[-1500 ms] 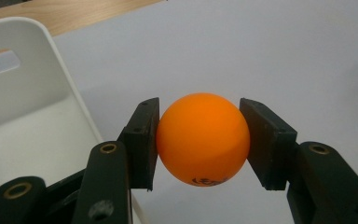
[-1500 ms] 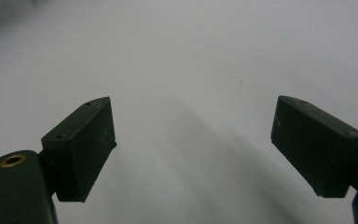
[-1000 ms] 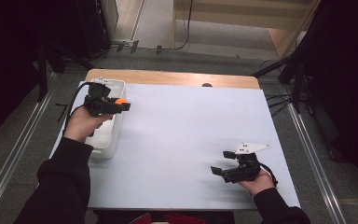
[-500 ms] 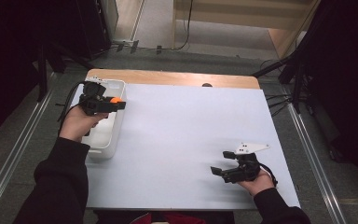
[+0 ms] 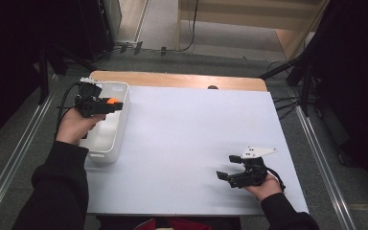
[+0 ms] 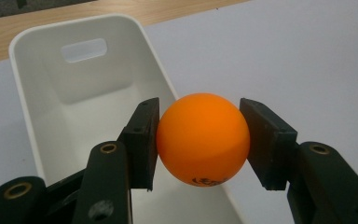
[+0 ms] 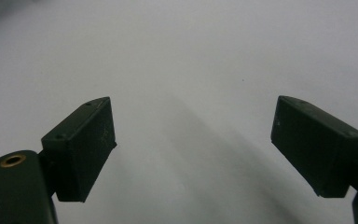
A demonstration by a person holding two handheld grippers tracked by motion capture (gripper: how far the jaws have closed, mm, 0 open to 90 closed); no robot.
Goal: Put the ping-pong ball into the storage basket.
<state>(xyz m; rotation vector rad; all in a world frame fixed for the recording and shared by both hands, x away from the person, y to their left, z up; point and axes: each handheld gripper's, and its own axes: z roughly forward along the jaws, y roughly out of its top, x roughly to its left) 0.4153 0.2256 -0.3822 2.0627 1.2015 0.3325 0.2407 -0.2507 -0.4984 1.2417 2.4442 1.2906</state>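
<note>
Two black fingers of the left gripper press on the sides of an orange ball, which fills the gap between them and hangs clear of everything below. Dark printed marks show near the ball's underside. From above, the left gripper and the ball sit over the far half of a white bin, near its right wall, with the fingers pointing to the right across the bin. In the left gripper view the bin lies under and behind the ball; its inside is bare white, and a handle slot is cut in its far end wall. The person's left hand grips the tool from the near side, a black cable looping off its back, and a dark sleeve runs down to the bottom edge.

Well apart, at the near right of the white counter, the right gripper lies low in the right hand, its fingers spread wide with only bare counter between them. A strip of wood shows along the counter's far edge.
</note>
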